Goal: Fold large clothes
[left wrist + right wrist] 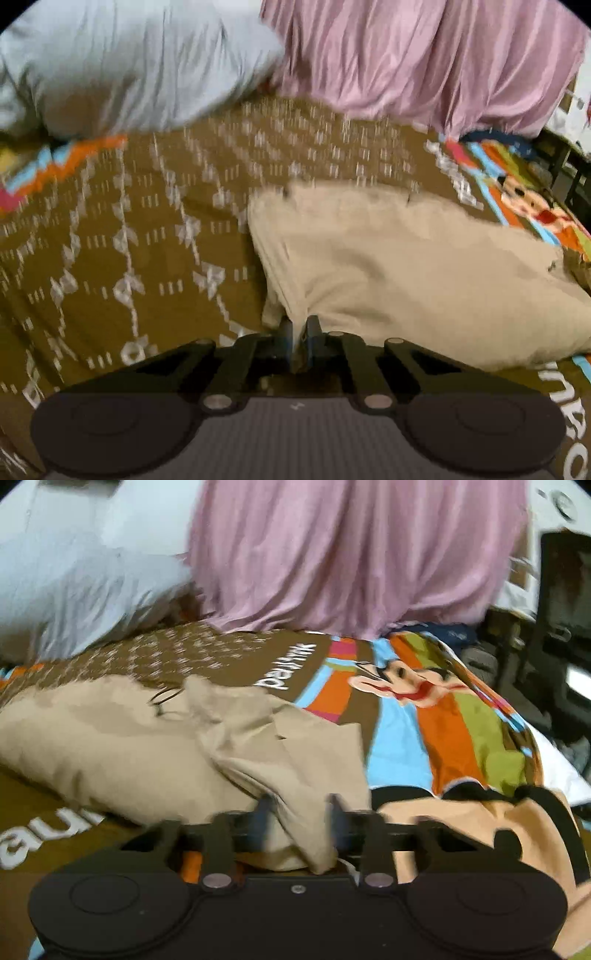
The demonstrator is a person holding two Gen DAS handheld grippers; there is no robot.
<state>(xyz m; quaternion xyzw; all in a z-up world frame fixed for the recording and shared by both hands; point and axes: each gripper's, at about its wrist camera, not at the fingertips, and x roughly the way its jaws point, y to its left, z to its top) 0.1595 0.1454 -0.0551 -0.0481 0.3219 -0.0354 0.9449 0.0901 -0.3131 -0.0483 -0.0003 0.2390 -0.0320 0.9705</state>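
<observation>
Beige garment (406,266) lies on the patterned bed (129,240). Left tool (298,328) clenched on its near edge. Right tool (299,805) straddles a fold, grip unclear.

one beige garment (424,273) is lying on the bed | one brown patterned bedspread (129,240) is covering it | one pale blue pillow (129,66) is sitting at the back | one pink curtain (351,561) is hanging behind | two grippers are showing, one per view
</observation>
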